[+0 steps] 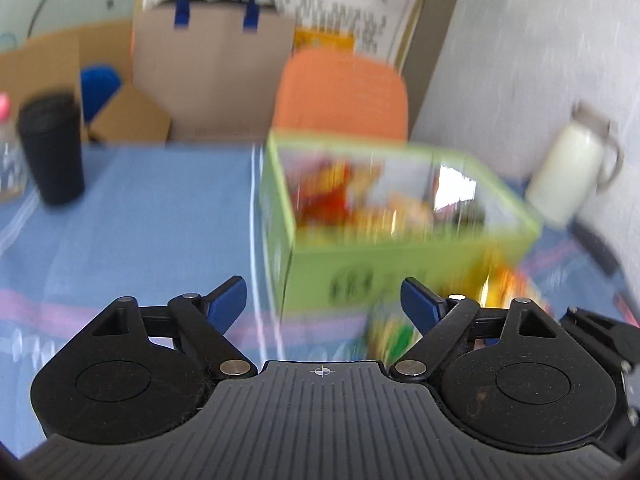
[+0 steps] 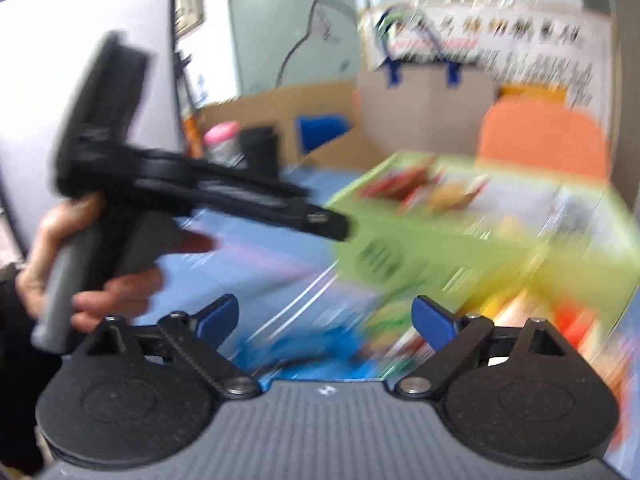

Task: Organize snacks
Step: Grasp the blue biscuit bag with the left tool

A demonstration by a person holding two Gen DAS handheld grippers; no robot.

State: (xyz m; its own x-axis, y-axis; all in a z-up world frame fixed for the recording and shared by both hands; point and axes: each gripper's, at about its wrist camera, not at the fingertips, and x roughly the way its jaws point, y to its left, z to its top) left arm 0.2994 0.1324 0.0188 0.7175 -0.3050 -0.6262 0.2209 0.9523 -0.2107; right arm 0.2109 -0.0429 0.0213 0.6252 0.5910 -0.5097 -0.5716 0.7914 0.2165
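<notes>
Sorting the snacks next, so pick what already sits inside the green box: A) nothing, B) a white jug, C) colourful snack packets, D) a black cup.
C: in the left wrist view the green box holds red and yellow packets, though blur hides their labels.

looks like an office/classroom: notice poster (image 1: 340, 0) w/ print on wall, orange chair (image 1: 340, 92), cardboard boxes (image 1: 48, 60).

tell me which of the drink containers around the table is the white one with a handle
The white jug, standing right of the green snack box. The black tumbler and the pink-capped clear bottle stand together at far left.
</notes>
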